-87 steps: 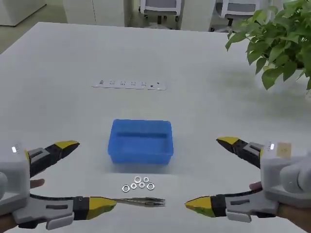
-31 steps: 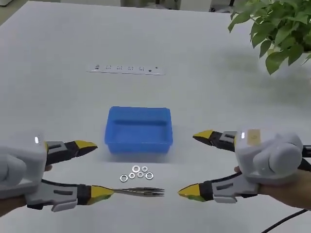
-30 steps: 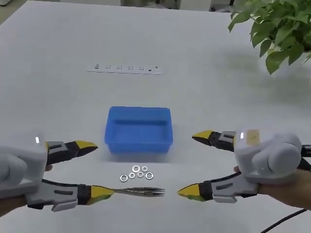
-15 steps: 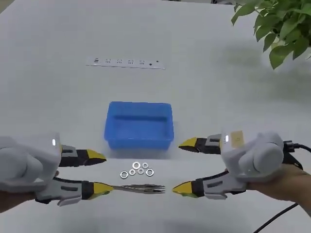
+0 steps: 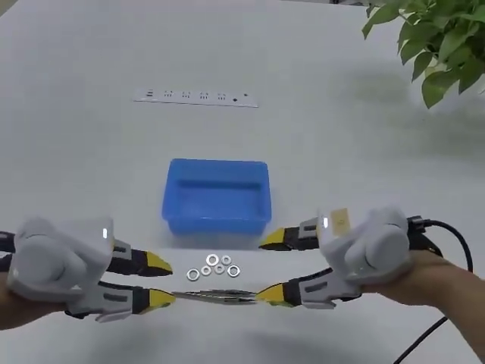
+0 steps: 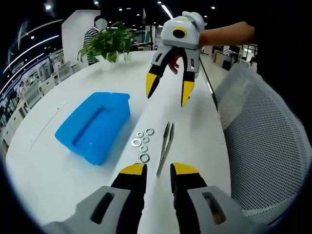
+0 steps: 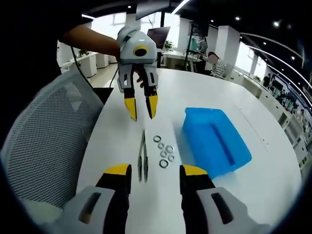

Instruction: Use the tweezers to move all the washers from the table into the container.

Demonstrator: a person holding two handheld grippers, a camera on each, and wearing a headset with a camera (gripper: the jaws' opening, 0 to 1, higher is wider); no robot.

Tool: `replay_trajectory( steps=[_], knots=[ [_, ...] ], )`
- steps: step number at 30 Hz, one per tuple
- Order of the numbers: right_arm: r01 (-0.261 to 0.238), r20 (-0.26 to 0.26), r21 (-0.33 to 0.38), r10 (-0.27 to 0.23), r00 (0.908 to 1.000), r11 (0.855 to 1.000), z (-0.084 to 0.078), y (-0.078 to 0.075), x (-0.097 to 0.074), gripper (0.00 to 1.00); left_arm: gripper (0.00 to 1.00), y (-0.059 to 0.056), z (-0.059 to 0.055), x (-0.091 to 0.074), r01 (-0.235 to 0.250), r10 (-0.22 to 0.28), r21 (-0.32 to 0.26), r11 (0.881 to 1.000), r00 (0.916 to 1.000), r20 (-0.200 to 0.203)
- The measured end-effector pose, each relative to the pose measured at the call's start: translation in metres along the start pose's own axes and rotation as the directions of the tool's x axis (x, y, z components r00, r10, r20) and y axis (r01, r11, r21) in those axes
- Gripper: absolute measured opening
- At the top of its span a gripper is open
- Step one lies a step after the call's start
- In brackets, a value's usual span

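A blue container [image 5: 217,193] stands on the white table, with several small metal washers [image 5: 214,267] bunched just in front of it. Metal tweezers [image 5: 216,296] lie flat between the washers and the table's near edge. My left gripper [image 5: 161,280] is at the tweezers' left end, open with a narrow gap and nothing in it. My right gripper [image 5: 265,268] is at their right end, open wider and holding nothing. In the left gripper view the tweezers [image 6: 165,142] lie just ahead of my jaws, beside the washers [image 6: 143,144]. The right gripper view has the tweezers [image 7: 143,156] ahead and the washers [image 7: 164,151] to their right.
A white power strip [image 5: 195,98] lies flat behind the container. A green plant [image 5: 432,38] stands at the far right. A mesh chair [image 6: 263,146] sits close to the table's near edge. A cable [image 5: 443,227] trails from the right gripper.
Both grippers have moved inward toward the ends of the tweezers. The left jaws have narrowed. The container, washers and tweezers lie where they were.
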State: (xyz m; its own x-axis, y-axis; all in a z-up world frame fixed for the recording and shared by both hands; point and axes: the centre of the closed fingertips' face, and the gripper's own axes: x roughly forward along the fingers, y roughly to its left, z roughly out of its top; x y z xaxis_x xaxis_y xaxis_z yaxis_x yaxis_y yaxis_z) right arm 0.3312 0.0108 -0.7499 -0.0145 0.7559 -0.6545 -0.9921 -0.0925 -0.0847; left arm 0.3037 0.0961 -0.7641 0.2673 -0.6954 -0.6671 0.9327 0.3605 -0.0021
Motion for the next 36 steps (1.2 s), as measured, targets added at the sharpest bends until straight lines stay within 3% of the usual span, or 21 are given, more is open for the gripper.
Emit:
replay_trajectory(
  steps=[19,36],
  knots=[
    [-0.087,-0.063,-0.031,0.085,0.9944,0.996,-0.016,0.015,0.031,0.3,0.14,0.009,-0.013,0.019,0.048,-0.044,0.051,0.998,0.9967,-0.069],
    [-0.121,-0.111,-0.065,0.114,0.9873,0.99,-0.027,0.02,0.044,0.19,0.06,0.005,-0.023,0.028,0.08,-0.068,0.084,0.993,0.9876,-0.142]
  ],
)
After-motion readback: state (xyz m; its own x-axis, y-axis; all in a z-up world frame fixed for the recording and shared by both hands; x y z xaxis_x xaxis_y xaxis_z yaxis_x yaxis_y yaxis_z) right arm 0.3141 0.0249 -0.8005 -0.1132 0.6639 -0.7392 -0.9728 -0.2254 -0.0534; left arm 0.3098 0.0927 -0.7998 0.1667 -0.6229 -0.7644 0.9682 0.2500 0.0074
